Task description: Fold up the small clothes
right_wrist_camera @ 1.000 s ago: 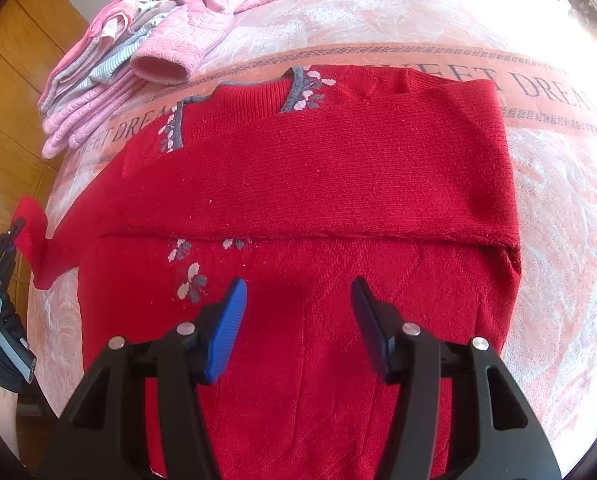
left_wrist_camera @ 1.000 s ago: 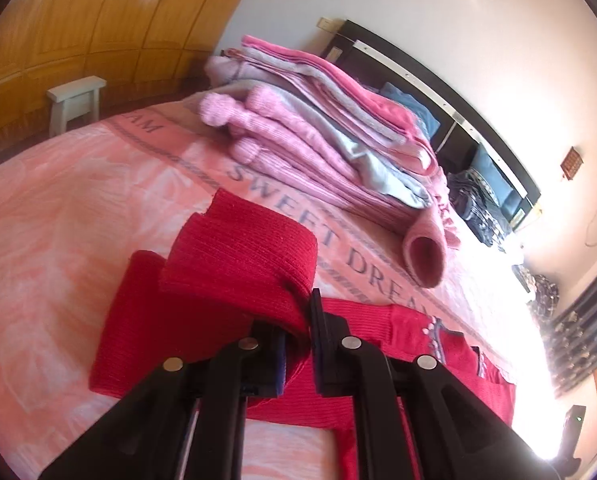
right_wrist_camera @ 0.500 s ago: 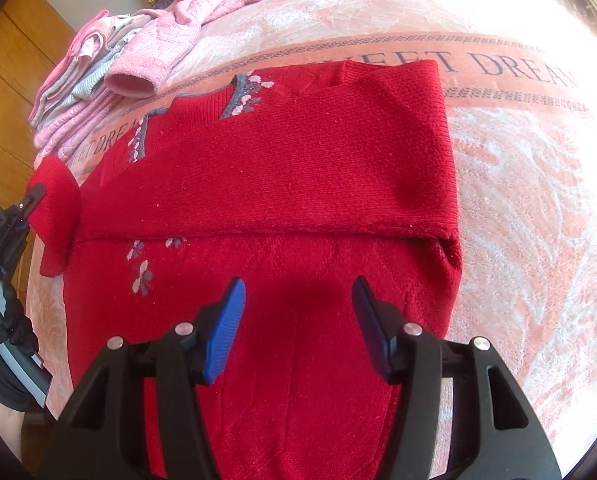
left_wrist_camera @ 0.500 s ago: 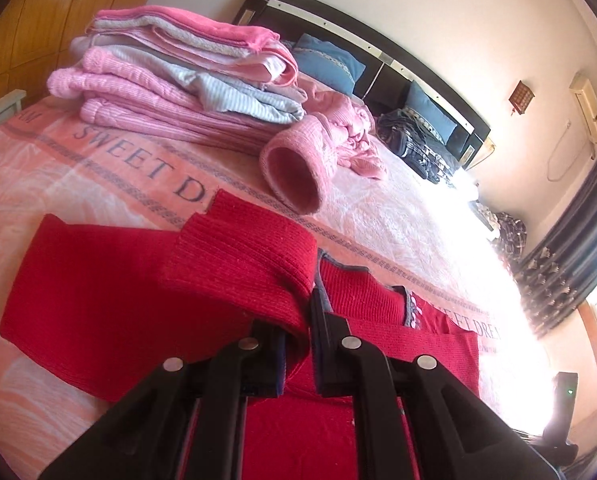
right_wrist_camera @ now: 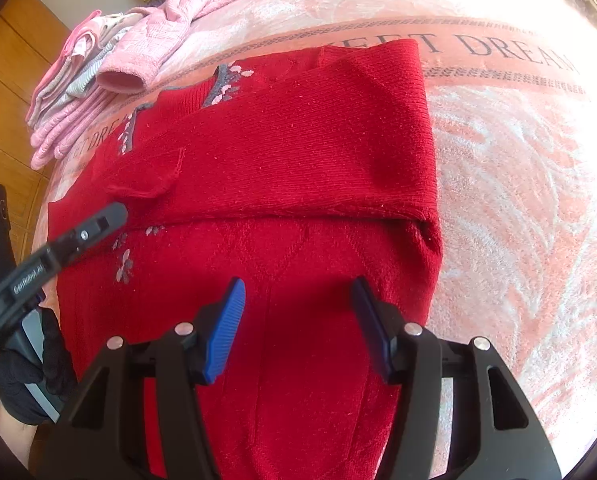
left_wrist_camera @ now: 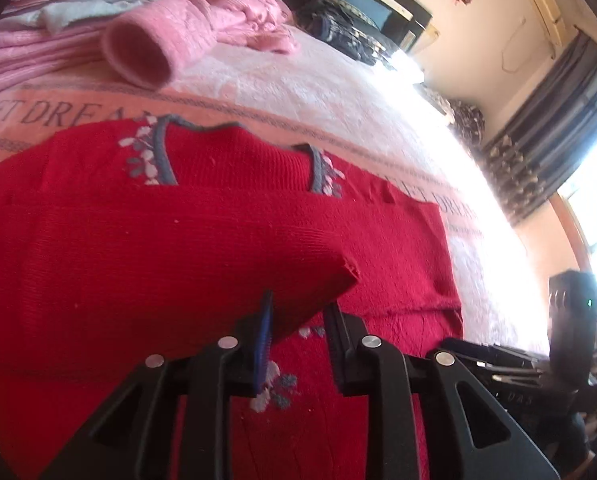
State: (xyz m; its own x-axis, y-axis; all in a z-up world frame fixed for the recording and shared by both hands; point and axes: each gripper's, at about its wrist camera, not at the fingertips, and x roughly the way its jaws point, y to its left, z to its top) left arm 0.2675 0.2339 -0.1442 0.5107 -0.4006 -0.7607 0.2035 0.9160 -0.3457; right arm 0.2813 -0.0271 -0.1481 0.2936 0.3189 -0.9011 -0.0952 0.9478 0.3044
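So the red sweater [right_wrist_camera: 298, 184] is lying flat on the bed [right_wrist_camera: 518, 184], right on the pink bedspread with the big lettering across it, collar at the far end and hem toward the near edge. The right sleeve is already folded across the chest, making a thick band from the right side over to the left. The left hand-held gripper [left_wrist_camera: 298, 312] has the cuff of the other sleeve [left_wrist_camera: 202, 264] sitting between its fingers, with the fingers a little apart around the fabric, and honestly I can't tell if it's actually pinching it or just loose around it. From the right wrist view that gripper's tip sits at the left edge of the sweater, and the cuff lies on the chest just beyond it. The right hand-held gripper [right_wrist_camera: 298, 312] hangs above the lower body of the sweater, jaws wide apart, nothing in them. A pile of pink clothes [right_wrist_camera: 98, 80] sits at the far left of the bed.
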